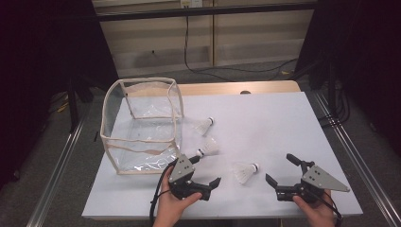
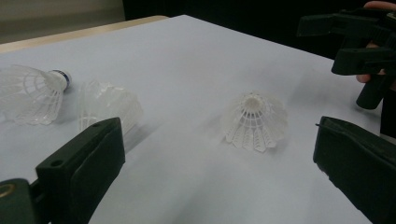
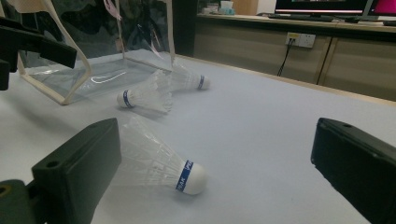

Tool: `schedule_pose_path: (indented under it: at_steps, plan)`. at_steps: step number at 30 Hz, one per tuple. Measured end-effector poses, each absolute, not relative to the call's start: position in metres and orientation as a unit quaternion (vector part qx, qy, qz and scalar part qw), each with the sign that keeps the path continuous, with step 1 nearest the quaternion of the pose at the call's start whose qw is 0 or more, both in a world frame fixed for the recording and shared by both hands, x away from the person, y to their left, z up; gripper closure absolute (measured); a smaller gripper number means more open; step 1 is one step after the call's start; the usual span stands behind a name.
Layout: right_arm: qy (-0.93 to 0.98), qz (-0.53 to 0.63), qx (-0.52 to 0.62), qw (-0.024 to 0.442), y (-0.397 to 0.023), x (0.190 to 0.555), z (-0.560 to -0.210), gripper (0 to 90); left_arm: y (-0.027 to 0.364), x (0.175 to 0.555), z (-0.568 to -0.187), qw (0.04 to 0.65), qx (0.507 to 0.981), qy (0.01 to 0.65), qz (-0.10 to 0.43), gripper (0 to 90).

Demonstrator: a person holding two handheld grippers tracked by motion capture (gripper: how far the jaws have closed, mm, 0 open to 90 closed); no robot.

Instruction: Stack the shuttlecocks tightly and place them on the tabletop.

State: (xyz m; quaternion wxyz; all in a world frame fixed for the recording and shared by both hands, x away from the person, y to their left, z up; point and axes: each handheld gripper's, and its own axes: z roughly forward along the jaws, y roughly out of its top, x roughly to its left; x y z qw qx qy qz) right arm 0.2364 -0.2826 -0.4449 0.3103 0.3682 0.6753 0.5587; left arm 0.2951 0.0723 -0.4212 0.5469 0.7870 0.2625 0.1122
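Observation:
Three white shuttlecocks lie on the pale table [image 1: 265,118]. The nearest shuttlecock [image 1: 245,171] rests between my two grippers. My left gripper [image 1: 206,169] is open to its left, nothing between its fingers. My right gripper [image 1: 282,169] is open to its right, also holding nothing. In the left gripper view that shuttlecock [image 2: 254,120] lies ahead of the open left gripper [image 2: 217,154]. In the right gripper view the same shuttlecock [image 3: 159,163] lies just past the left jaw of the open right gripper [image 3: 212,149], blue-banded cork toward the camera.
A clear plastic bag [image 1: 142,123] with beige trim stands open-topped at the table's left. The middle shuttlecock [image 1: 208,147] and the far shuttlecock [image 1: 205,126] lie just right of it. Metal rails run along both table sides. Cables trail on the floor behind.

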Motion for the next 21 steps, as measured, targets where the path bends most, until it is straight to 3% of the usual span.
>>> schedule_pose_path:
  at_steps: [21]
  plan:
    - [0.673, 0.559, 0.371, 0.311, -0.285, 0.236, -0.445, 1.2, 0.039, 0.314, -0.420, 0.522, 0.779, 0.325, 0.124, 2.8]
